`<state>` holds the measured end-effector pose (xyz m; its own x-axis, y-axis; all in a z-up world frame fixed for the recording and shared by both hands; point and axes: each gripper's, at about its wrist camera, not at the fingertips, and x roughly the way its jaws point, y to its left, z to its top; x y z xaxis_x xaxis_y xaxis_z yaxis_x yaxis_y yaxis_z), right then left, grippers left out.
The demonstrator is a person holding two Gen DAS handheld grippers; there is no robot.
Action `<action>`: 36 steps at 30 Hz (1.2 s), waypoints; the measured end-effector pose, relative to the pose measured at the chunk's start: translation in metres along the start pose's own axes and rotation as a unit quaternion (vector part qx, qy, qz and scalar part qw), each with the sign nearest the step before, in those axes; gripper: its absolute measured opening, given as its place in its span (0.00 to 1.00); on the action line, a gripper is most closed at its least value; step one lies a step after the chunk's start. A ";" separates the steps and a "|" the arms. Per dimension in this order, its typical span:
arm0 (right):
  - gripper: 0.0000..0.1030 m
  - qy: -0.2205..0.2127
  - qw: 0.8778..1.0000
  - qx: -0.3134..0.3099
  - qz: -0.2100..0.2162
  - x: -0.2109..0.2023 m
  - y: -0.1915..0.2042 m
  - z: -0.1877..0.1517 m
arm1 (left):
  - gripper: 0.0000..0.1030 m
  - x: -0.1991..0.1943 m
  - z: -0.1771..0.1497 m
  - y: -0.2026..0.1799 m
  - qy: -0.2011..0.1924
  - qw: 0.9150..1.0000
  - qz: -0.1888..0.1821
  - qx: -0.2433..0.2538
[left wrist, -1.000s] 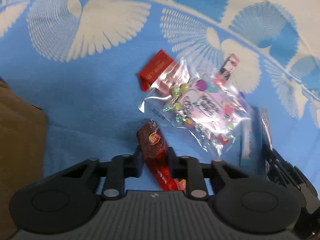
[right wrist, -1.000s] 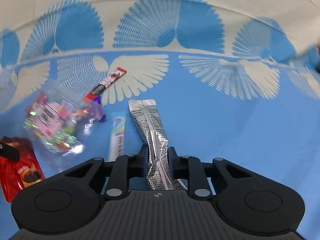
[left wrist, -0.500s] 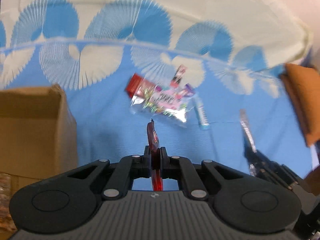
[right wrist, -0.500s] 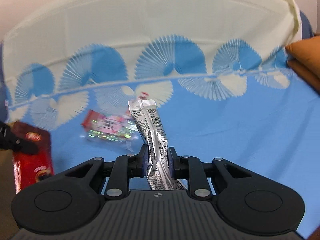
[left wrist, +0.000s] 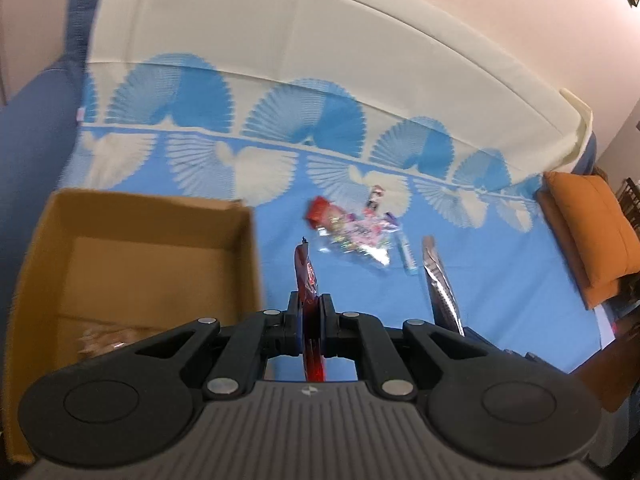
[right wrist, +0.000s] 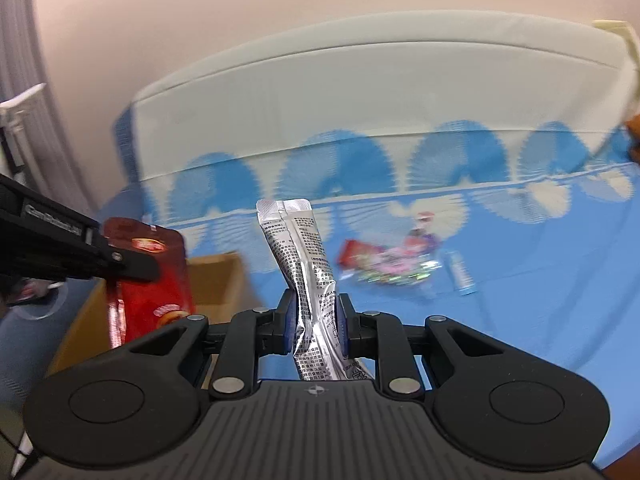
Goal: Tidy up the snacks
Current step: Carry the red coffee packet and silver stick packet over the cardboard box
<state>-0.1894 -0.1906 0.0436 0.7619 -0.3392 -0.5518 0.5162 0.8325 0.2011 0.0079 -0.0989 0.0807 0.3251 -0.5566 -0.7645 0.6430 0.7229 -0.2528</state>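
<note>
My left gripper (left wrist: 310,314) is shut on a red snack packet (left wrist: 305,276), held edge-on in the air just right of an open cardboard box (left wrist: 248,264). The box holds a snack in its near corner (left wrist: 104,338). My right gripper (right wrist: 316,320) is shut on a silver foil sachet (right wrist: 298,248), held upright above the blue cloth. In the right wrist view the left gripper (right wrist: 132,266) and its red packet (right wrist: 154,276) hang over the box (right wrist: 218,284). The silver sachet also shows in the left wrist view (left wrist: 440,284).
A pile stays on the blue patterned cloth (left wrist: 180,168): a clear candy bag (left wrist: 360,236), a red packet (left wrist: 318,210), a thin stick (left wrist: 376,196) and a blue stick (left wrist: 408,254). An orange cushion (left wrist: 592,232) lies at the right. A cream backrest (left wrist: 280,40) rises behind.
Both grippers have lifted away from the cloth with their snacks and swung left. The cardboard box has come into full view under the left gripper's side.
</note>
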 end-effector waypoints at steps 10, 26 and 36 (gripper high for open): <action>0.22 0.029 0.997 -0.039 0.057 -0.012 0.092 -0.023 | 0.07 -0.066 -0.032 0.080 -0.035 0.998 0.041 -0.042; 0.22 0.053 0.993 -0.074 0.069 -0.017 0.151 -0.040 | 0.07 -0.089 -0.054 0.132 -0.044 0.994 0.037 -0.092; 0.22 0.058 0.993 -0.080 0.069 -0.012 0.155 -0.040 | 0.07 -0.088 -0.055 0.136 -0.044 0.994 0.035 -0.097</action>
<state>-0.1341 -0.0400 0.0487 0.7662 -0.1718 -0.6192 0.3335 0.9300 0.1547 0.0284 0.0712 0.0813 0.4300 -0.5292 -0.7315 0.4729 0.8222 -0.3168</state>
